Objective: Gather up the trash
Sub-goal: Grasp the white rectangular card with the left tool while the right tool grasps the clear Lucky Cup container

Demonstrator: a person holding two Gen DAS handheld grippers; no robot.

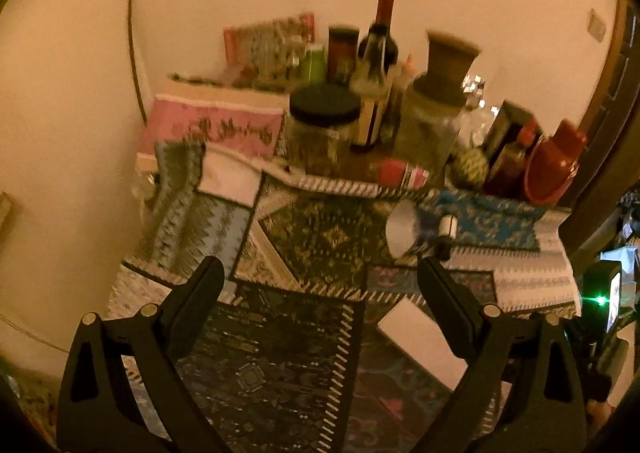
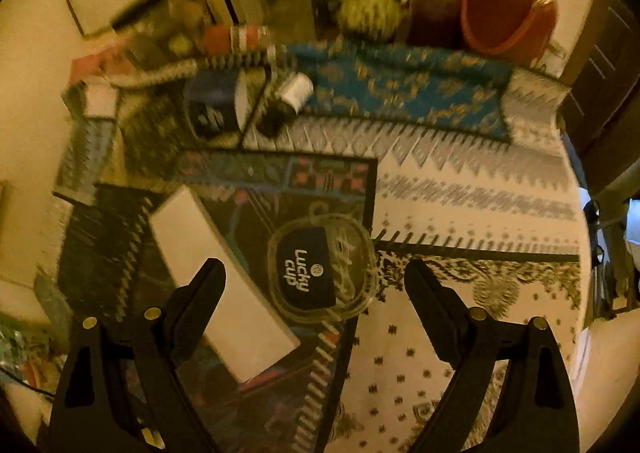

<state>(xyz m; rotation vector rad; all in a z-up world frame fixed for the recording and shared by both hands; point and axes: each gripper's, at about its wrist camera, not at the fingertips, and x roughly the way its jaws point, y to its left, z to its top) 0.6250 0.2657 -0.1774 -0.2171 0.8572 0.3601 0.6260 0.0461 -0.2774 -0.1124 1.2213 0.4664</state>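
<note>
While both tongs [image 1: 320,273] [image 2: 316,273] gape empty, only the right view shows the clear lid [image 2: 322,267].

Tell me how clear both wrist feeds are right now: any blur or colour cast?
Left wrist view: warm yellow cast, strong fisheye bending, jars and bottles at the back soft, left gripper sharp. Right wrist view: same cast, far clutter smeared by motion blur, yet the clear cup lid with its "Lucky cup" label reads well between the open right gripper.
</note>
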